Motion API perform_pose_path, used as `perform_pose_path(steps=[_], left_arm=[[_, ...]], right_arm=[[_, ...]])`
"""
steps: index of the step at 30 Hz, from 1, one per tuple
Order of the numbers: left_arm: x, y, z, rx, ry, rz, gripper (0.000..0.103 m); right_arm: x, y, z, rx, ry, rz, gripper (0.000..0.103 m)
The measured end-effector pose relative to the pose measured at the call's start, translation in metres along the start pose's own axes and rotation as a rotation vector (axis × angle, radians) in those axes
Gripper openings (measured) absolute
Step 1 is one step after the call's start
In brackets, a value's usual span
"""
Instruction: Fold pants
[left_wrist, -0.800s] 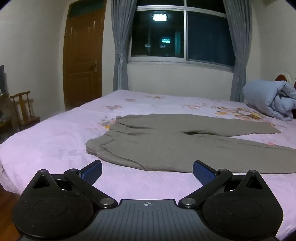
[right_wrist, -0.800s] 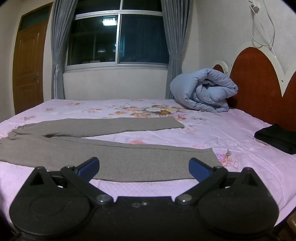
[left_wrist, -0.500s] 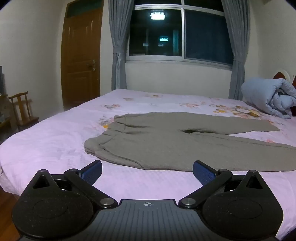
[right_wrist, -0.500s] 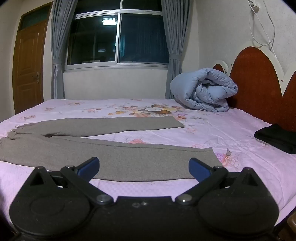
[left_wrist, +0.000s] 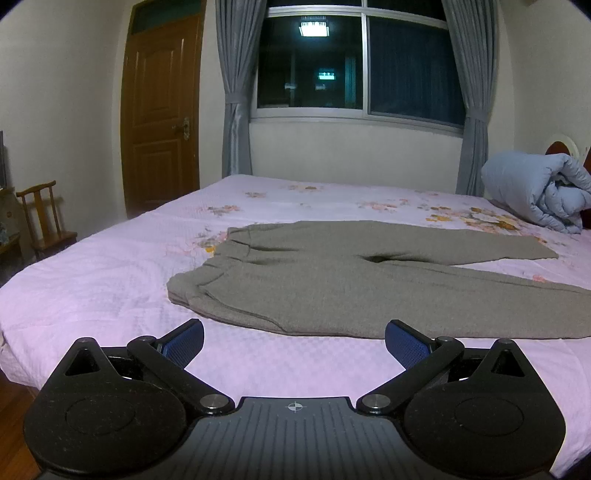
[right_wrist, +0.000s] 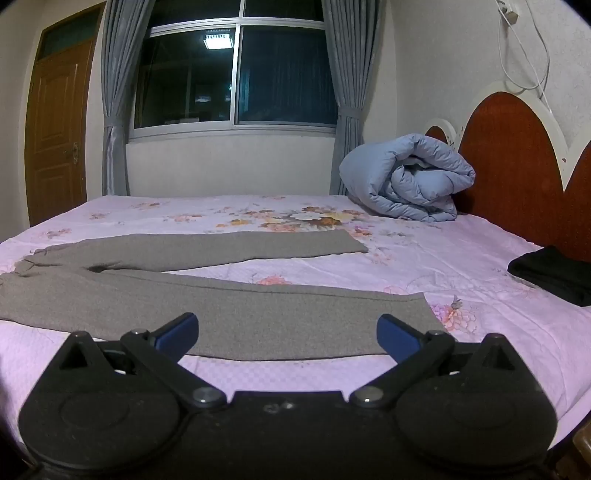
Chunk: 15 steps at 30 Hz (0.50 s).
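Observation:
Grey pants lie flat on the pink floral bed, waistband to the left, both legs spread out to the right. My left gripper is open and empty, just short of the waist end's near edge. In the right wrist view the pants show their two legs, the near cuff straight ahead. My right gripper is open and empty, its blue fingertips level with the near leg's front edge.
A rolled blue duvet sits at the head of the bed by the red headboard. A black folded garment lies at the bed's right side. A wooden chair and a door stand to the left.
The left gripper's view has shifted slightly, with the pants and duvet drifting a little left and down in frame. The right gripper has not visibly moved.

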<state>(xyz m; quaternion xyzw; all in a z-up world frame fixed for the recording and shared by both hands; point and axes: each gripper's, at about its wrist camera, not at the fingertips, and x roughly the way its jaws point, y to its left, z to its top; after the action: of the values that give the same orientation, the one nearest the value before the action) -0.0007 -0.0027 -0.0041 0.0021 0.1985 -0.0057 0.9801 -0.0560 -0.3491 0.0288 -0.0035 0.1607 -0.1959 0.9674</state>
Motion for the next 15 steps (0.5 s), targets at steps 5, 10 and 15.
perform_pose_path(steps=[5,10,15], left_arm=[[-0.0001,-0.0004,-0.0001,0.001,0.0,0.001,0.103],[0.0006,-0.001,-0.0014,0.004,-0.001,0.001,0.103],[0.0007,-0.0018,-0.0018,0.005,0.001,0.001,0.103]], right_arm=[[0.0002,0.0001,0.0001,-0.001,0.001,0.0,0.097],[0.0001,0.0004,-0.0001,0.0,0.002,0.0,0.097],[0.0002,0.0009,-0.0003,0.0,0.002,0.0,0.097]])
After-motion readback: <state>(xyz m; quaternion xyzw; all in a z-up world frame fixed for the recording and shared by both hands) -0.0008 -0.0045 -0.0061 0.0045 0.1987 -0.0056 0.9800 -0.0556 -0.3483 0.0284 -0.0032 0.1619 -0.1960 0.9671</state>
